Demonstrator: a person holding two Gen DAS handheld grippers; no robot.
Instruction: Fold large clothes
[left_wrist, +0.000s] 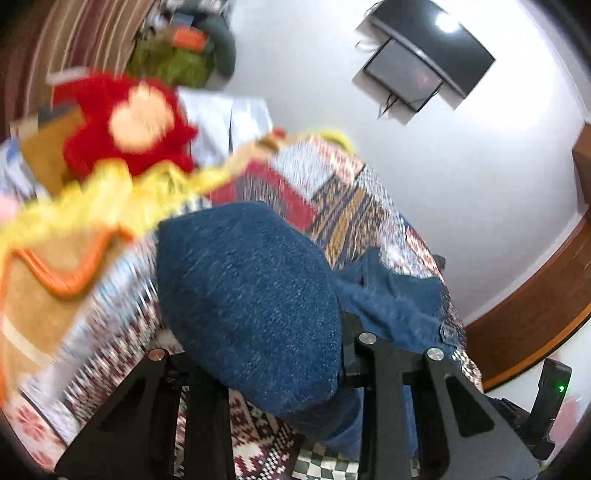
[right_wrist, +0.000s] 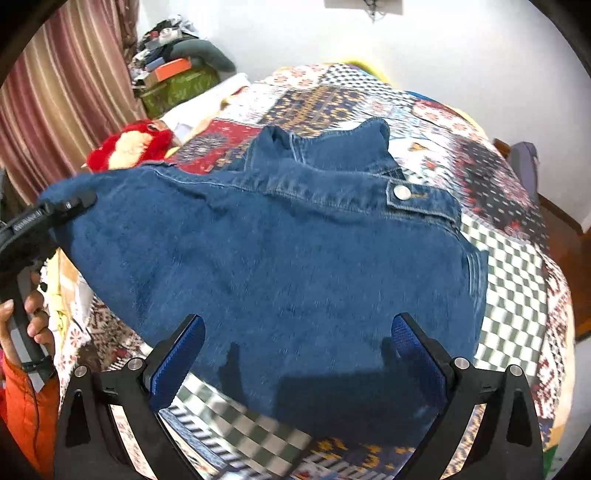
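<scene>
- My left gripper (right_wrist: 70, 206) has pinched one edge of the denim jacket (right_wrist: 280, 266), and the cloth bulges over its fingers, hiding the tips.
- My right gripper (right_wrist: 297, 354) hangs above the jacket's near hem with its blue-padded fingers (right_wrist: 181, 350) spread wide, nothing between them.
- The jacket lies ahead of the right gripper on the patchwork bedspread (right_wrist: 517, 258), collar at the far side.
- A red plush toy (right_wrist: 129, 144) sits far left, beyond the jacket.
</scene>
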